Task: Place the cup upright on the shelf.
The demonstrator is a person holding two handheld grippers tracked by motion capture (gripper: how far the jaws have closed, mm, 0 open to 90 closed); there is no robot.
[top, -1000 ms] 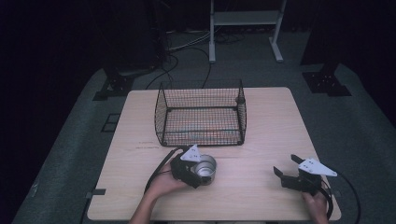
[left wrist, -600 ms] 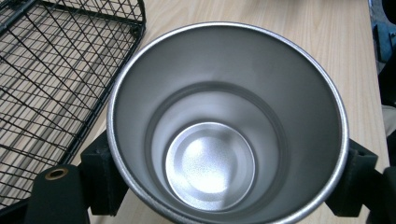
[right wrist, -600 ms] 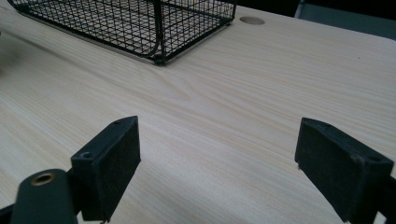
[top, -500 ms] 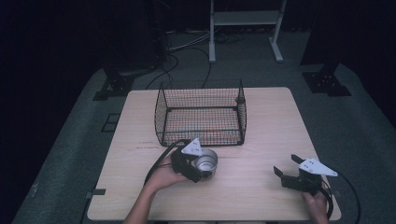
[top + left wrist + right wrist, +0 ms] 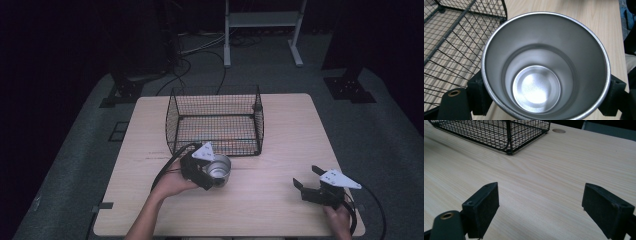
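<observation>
Left gripper (image 5: 212, 175), clamped on the shiny round steel cup (image 5: 218, 168), holds it low centre, just below the black wire basket (image 5: 216, 120), mouth facing upward. Right gripper (image 5: 309, 183), jaws apart and empty, idles lower right.

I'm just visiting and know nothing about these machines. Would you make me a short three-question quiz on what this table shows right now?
1. True or false: the left gripper is clamped on a steel cup.
2. The right gripper is: A) holding the cup, B) open with nothing between its jaws, C) inside the basket.
3. What black mesh container stands at the far middle of the table?

Key: 1 true. 2 B. 3 The wire basket.
</observation>
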